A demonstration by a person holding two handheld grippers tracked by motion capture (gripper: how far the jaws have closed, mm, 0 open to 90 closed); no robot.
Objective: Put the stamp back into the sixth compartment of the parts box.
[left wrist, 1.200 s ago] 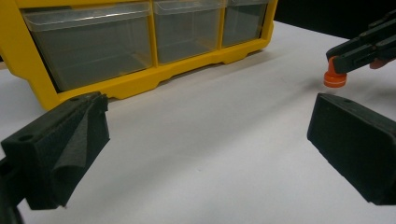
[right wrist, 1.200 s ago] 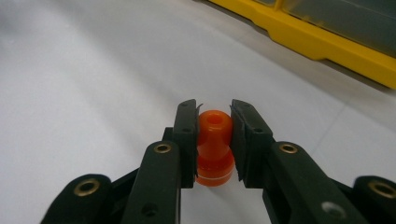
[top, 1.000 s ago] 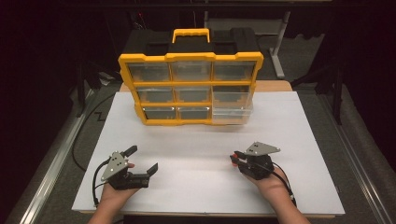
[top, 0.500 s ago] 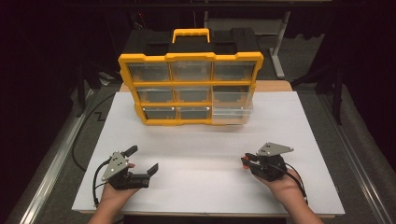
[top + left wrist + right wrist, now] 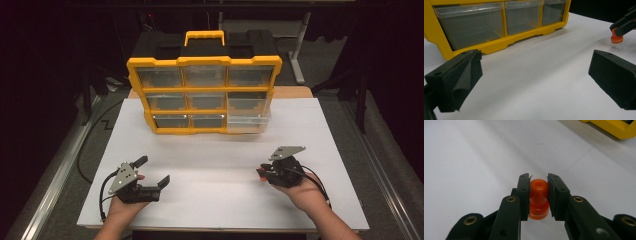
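White table [image 5: 220, 200], one yellow drawer organizer [image 5: 204, 95], two claws, one orange peg [image 5: 538, 198]

A white sheet [image 5: 220, 200] covers most of the table, and a strip of the wooden tabletop [image 5: 292, 92] shows past the sheet's far edge on the right. On the grey floor [image 5: 395, 150] to the left, a metal rail [image 5: 50, 185] runs from near to far beside the table, and a thin black cable [image 5: 87, 145] curls between the rail and the sheet's left edge. Far off on the right stands a grey metal stand [image 5: 298, 50], with the room behind it dark.
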